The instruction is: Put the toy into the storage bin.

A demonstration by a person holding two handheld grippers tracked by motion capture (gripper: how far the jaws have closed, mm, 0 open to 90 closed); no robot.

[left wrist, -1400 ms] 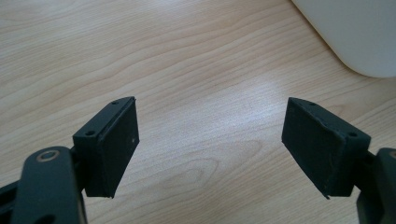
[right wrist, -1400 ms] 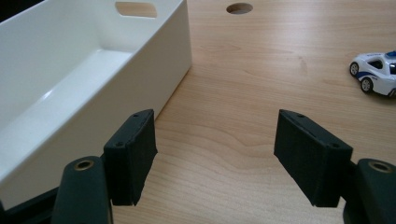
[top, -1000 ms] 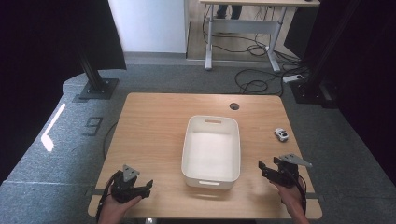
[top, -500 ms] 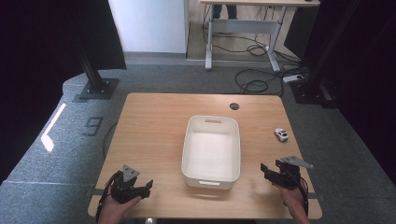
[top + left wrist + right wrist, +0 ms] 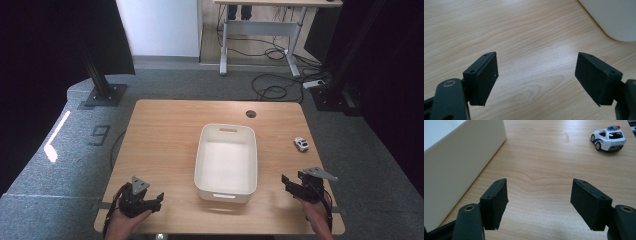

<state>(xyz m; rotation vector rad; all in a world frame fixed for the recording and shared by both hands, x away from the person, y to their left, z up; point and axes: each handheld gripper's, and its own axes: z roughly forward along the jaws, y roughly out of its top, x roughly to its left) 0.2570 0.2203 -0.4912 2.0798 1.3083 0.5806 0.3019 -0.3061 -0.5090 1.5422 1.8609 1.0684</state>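
A white rectangular bin [image 5: 226, 160] stands empty in the middle of the wooden table [image 5: 165, 135]. A small white toy police car [image 5: 300, 144] sits to its right; the right gripper view shows the car [image 5: 609, 138] far ahead at upper right, with the bin's wall [image 5: 456, 165] at left. My right gripper [image 5: 289, 184] rests near the table's front right, open, with bare wood between its jaws [image 5: 539, 203]. My left gripper [image 5: 156, 201] lies at the front left, also open over bare wood [image 5: 536, 77], with a corner of the bin [image 5: 614, 20] ahead at right.
A round cable hole [image 5: 251, 114] is in the table's far side. Beyond the table are a grey floor, a black stand base [image 5: 102, 95], loose cables [image 5: 272, 85] and a desk frame [image 5: 260, 35].
The right gripper has drifted slightly toward the table's front edge. The left gripper, the bin and the toy car have not moved.
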